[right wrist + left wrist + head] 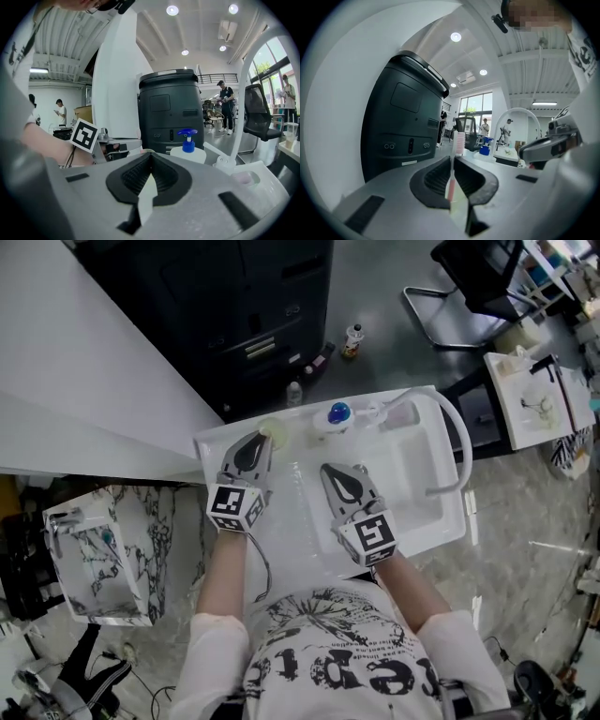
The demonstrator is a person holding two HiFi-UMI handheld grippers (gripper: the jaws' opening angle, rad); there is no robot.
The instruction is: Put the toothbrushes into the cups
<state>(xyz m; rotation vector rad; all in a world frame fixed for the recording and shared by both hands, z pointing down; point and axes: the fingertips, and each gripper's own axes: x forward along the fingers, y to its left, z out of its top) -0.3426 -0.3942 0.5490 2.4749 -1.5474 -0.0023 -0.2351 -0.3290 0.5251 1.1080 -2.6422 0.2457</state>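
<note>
The toothbrush (460, 143), pink, is clamped upright between the closed jaws of the left gripper (453, 157), with its bristle head standing clear above the jaw tips. The jaws of the right gripper (150, 153) are pressed together and nothing is held in them.

In the head view both grippers are seen side by side over the white sink (422, 493), the left gripper (259, 439) at the back left corner and the right gripper (331, 469) over the middle. A pale cup (275, 432) is found just beyond the left jaw tips, on the back rim. The toothbrush itself cannot be made out in that view.

A soap bottle (338, 414) with a blue pump is set on the same rim, to the right of the cup, and it is seen straight ahead of the right jaws (188, 147). Further right a pinkish cup (401, 414) is placed. The basin's right side is spanned by a white arched faucet (461, 451). Behind the sink the view is closed off by a black machine (253, 315), which fills the background ahead of both grippers.
</note>
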